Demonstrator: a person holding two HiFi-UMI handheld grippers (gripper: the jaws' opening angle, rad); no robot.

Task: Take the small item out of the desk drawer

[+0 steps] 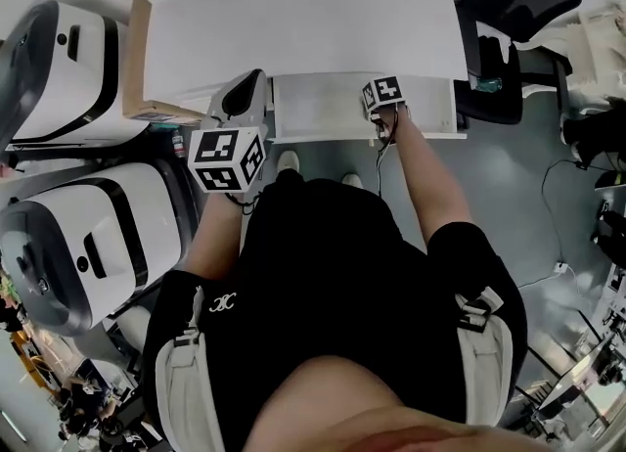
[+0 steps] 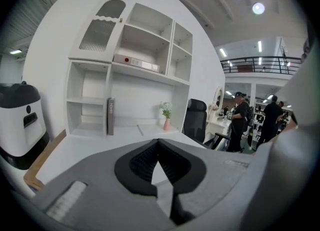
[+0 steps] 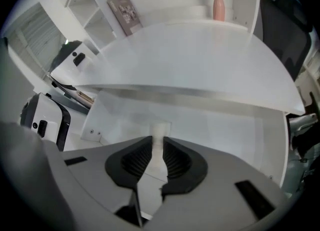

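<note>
Right tongs [image 3: 158, 138] are closed on a small white item [image 3: 160, 129], held over the open drawer [image 3: 225, 130] beneath the desk [image 3: 200, 55]. Left tongs [image 2: 158, 141] are shut and empty.

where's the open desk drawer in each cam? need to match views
Head view: open desk drawer, upper centre, just under the white desk top.
Left gripper view: not in it; the left gripper fills the lower picture.
Right gripper view: drawer across the middle, beneath the desk top's edge; the right gripper is closed on a small white item in front of it.
Shared landmark: the white desk top, in all three.
</note>
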